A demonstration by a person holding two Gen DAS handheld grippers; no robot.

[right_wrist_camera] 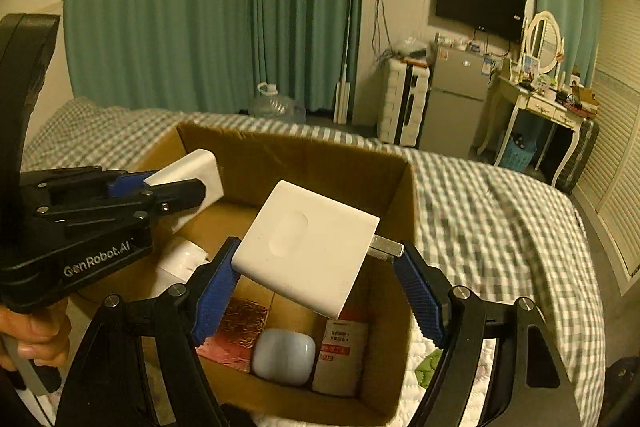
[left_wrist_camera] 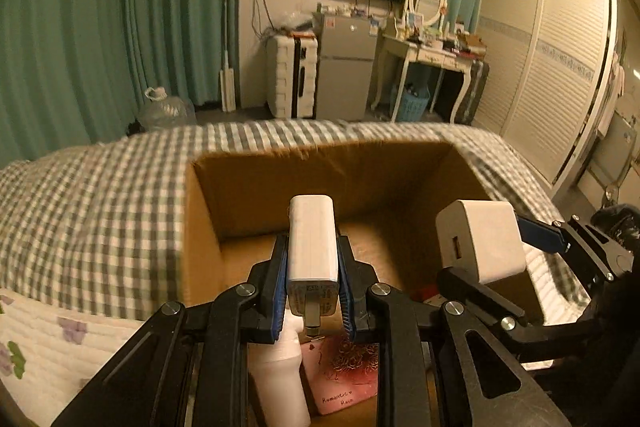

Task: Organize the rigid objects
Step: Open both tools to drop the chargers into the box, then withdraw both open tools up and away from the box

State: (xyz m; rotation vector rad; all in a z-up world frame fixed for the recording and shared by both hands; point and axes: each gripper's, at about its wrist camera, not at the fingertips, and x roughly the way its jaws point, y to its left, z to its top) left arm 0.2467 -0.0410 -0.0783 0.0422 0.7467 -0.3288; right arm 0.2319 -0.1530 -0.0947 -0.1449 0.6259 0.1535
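Note:
An open cardboard box (left_wrist_camera: 256, 163) (right_wrist_camera: 304, 147) lies on the checked bed. Over it, my left gripper (left_wrist_camera: 311, 241) is shut on a narrow white charger (left_wrist_camera: 312, 223), its metal prongs pointing back at the camera. The right wrist view shows that gripper (right_wrist_camera: 180, 183) and charger (right_wrist_camera: 192, 167) at the left. My right gripper (right_wrist_camera: 318, 247) is shut on a larger square white charger (right_wrist_camera: 308, 247): one blue pad is on its body, the other on its prongs. In the left wrist view this pair (left_wrist_camera: 492, 255) is at the right, above the box's right wall.
Inside the box lie a white bottle (right_wrist_camera: 180, 259), a red and gold packet (right_wrist_camera: 236, 331), a pale rounded case (right_wrist_camera: 284, 357), a white and red packet (right_wrist_camera: 340, 359) and a pink card (left_wrist_camera: 344, 375). A hand (right_wrist_camera: 32, 339) grips the left handle. Fridge (left_wrist_camera: 344, 67), suitcase and dressing table stand beyond the bed.

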